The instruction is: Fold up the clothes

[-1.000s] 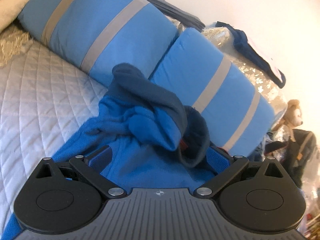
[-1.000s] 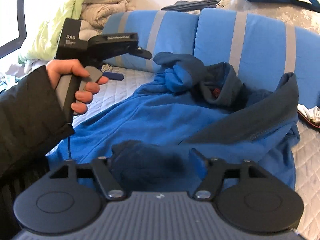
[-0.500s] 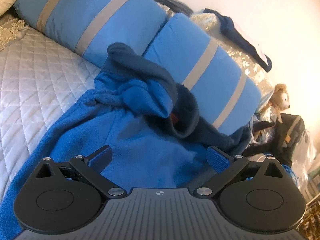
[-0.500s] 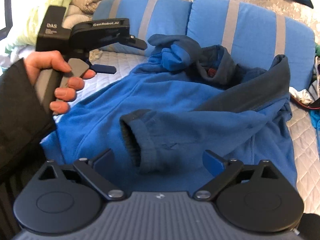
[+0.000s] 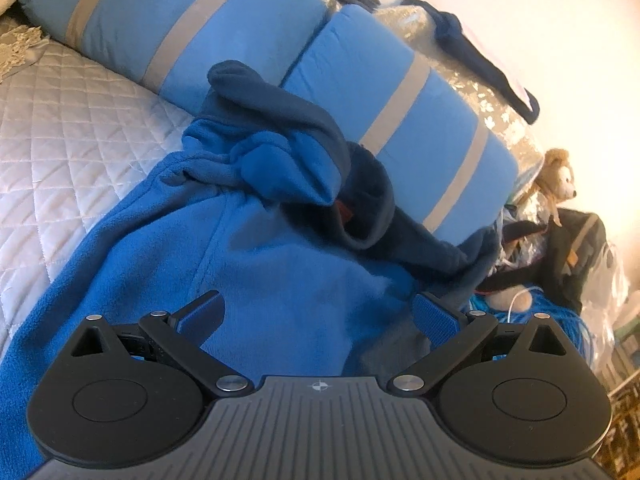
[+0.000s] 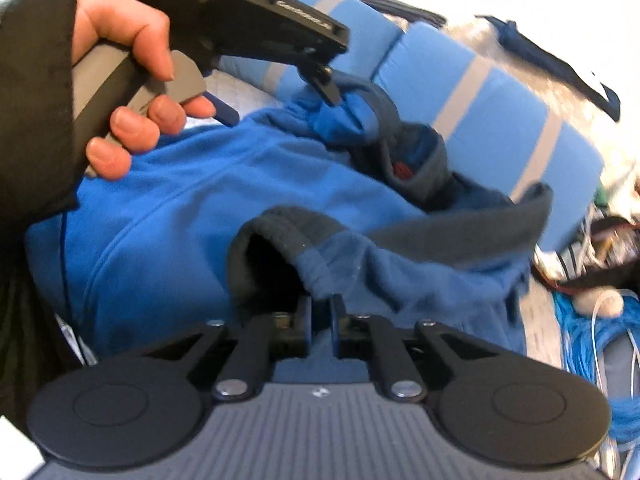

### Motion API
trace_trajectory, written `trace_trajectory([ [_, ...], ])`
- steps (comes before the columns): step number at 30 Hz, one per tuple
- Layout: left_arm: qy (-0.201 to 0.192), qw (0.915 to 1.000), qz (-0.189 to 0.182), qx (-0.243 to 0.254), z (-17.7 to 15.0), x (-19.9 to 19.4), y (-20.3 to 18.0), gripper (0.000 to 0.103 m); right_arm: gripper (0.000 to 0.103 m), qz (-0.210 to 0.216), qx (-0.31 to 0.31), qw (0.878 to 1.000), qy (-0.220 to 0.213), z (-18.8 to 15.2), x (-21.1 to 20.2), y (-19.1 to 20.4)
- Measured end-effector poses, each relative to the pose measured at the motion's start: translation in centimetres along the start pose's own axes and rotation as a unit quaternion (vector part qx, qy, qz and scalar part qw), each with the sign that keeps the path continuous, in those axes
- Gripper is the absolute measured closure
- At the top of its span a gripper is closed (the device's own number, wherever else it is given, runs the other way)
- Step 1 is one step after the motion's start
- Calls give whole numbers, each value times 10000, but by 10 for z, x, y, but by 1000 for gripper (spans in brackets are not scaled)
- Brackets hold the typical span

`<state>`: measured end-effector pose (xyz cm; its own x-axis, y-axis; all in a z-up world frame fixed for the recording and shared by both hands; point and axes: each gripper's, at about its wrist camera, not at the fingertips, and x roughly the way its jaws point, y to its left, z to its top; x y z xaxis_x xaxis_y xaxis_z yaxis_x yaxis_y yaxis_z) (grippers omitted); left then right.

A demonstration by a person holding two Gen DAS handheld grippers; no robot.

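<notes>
On the quilted bed [image 5: 72, 128], your blue fleece jacket [image 5: 280, 280] lay spread against two striped blue pillows [image 5: 420, 128]. Your right gripper [image 6: 321, 316] had its fingers clenched on the fleece just below the jacket's dark sleeve cuff [image 6: 280, 224]. Your left gripper [image 5: 318, 314] hovered over the jacket body, fingers spread wide and grasping nothing, your left hand [image 6: 132, 80] on its handle.

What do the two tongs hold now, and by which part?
The right tongs pinch the blue fleece jacket at its sleeve cuff. The left tongs are open, holding nothing.
</notes>
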<state>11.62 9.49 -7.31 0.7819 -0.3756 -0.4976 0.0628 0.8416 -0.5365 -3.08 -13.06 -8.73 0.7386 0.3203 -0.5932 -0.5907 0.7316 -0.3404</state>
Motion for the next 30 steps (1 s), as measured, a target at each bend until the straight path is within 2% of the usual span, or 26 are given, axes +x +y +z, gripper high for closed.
trace_trajectory([
  [7, -46, 9996, -22, 286, -12, -9, -6, 2, 93, 176, 927, 9932, 688, -31, -6, -22],
  [10, -149, 9985, -31, 518, -19, -19, -13, 2, 91, 289, 1215, 9900, 660, -35, -8, -28],
  [11, -209, 9978, -30, 634, -22, -23, -17, 2, 80, 285, 1280, 9895, 603, -34, -9, -29],
  [12, -259, 9969, -37, 748, -26, -28, -21, 2, 75, 290, 1312, 9896, 517, -32, -12, -30],
  [14, -318, 9945, -104, 992, -32, -39, -29, 2, 39, 355, 1363, 9893, 370, -31, -19, -31],
  [16, -354, 9912, -147, 1267, -39, -52, -38, 2, 23, 472, 1317, 9900, 174, -29, -25, -30],
  [17, -342, 9887, -138, 1452, -43, -58, -44, 2, 20, 527, 1293, 9902, 78, -27, -28, -30],
  [20, -183, 9767, -58, 2137, -54, -73, -60, 2, 15, 504, 1285, 9904, 5, -23, -24, -29],
  [24, 132, 9530, -83, 3026, -66, -86, -76, 2, 13, 452, 1576, 9865, 4, -23, -8, -36],
  [27, 511, 9340, -111, 3533, -75, -82, -79, 2, 12, 452, 1832, 9820, 62, -26, 1, -43],
  [30, 837, 9183, 105, 3868, -85, -66, -79, 2, 11, 365, 1972, 9796, 89, -29, 5, -47],
])
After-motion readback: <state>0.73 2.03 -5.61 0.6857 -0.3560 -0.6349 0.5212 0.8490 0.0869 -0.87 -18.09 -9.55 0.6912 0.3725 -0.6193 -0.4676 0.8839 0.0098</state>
